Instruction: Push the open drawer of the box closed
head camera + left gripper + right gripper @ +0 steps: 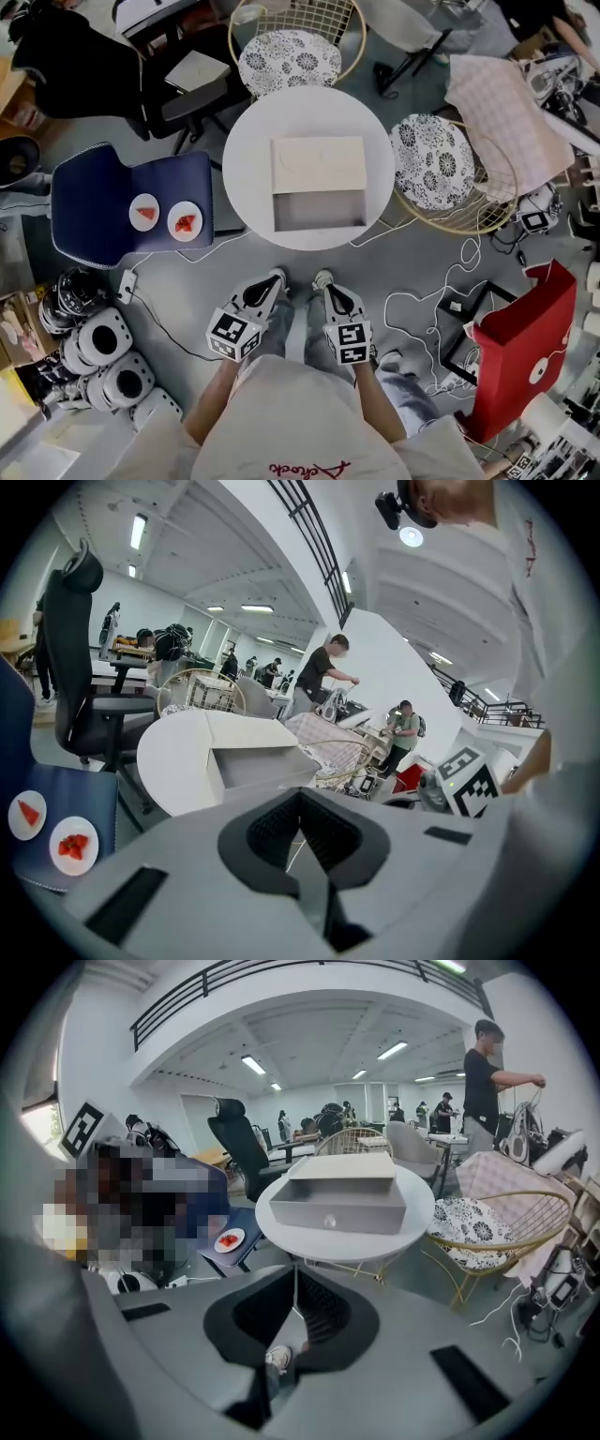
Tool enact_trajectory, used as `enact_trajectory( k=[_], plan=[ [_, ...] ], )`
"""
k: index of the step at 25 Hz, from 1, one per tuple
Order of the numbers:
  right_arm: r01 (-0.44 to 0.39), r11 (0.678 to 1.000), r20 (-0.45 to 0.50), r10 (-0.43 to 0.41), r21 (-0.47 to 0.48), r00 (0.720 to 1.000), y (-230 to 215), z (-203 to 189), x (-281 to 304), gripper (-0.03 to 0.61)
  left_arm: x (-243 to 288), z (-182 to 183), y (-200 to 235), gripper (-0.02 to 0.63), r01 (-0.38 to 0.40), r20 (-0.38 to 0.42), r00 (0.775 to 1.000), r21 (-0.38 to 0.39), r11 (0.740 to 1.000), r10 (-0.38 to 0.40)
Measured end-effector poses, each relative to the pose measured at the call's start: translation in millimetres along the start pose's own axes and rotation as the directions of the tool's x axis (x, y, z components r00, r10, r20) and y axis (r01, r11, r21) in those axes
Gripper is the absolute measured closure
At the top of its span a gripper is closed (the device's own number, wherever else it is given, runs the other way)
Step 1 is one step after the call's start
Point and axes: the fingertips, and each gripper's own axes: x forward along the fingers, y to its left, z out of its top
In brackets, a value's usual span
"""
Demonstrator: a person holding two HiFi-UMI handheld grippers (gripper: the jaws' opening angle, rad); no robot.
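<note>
Cream-white box (pixel 318 161) sits at the middle of the round white table (pixel 246 192), with its drawer (pixel 319 212) pulled out toward you and showing a bare grey inside. The drawer's front panel (pixel 337 1215) faces you square on and carries one small round knob (pixel 330 1222) at its centre. Your left gripper (pixel 261 296) and right gripper (pixel 339 302) both hang low in front of your body, well apart from the table. In the left gripper view the left gripper (pixel 300 829) has its jaws brought together with nothing between the pads, and the right gripper (pixel 295 1309) is the same, closed and empty (only floor shows past the tips). Judged from here, the box is light and stiff, perhaps thin board or painted wood; the material is hard to tell at this range. The drawer is empty, so it should slide with little force. The tabletop looks smooth, and the whole box may skid away instead of the drawer going home. No grip is needed: press closed jaws flat against the front panel near the knob, centred so the drawer does not rack sideways. Consider bracing the far side of the box with your other gripper.
</note>
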Motion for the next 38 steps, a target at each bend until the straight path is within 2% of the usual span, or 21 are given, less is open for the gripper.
enact_trajectory(
  k=[2,4,6,13,24,38],
  plan=[
    [-0.016,1.0,-0.008,0.016,0.016,1.0,1.9,-6.3,5.9,0.544,0.2,-5.1,3.9,0.601,-0.008,-0.004,1.0,-0.011,1.0,0.008],
    [-0.034,0.999,-0.018,0.035,0.038,0.999,3.4,-11.8,11.9,0.444,0.8,-9.1,7.4,0.601,-0.014,-0.007,1.0,-0.02,1.0,0.014],
    [-0.047,0.998,-0.034,0.049,0.05,0.998,3.5,-16.9,17.6,0.413,1.9,-11.4,9.9,0.601,-0.016,-0.008,1.0,-0.027,1.0,0.016],
    [-0.029,0.999,-0.06,0.031,0.035,0.998,-5.5,-19.4,36.8,0.411,5.3,-17.6,11.4,0.601,-0.022,-0.014,1.0,-0.051,0.998,0.021],
    [0.021,0.999,-0.034,-0.02,0.04,0.999,-35.3,18.0,88.1,0.413,5.8,-18.8,16.9,0.601,-0.029,-0.024,0.999,-0.078,0.997,0.027],
    [0.054,0.997,-0.042,-0.052,0.057,0.998,-53.0,40.8,130.2,0.419,-6.7,-19.4,33.1,0.601,-0.062,-0.03,0.998,-0.094,0.994,0.06]
  ],
)
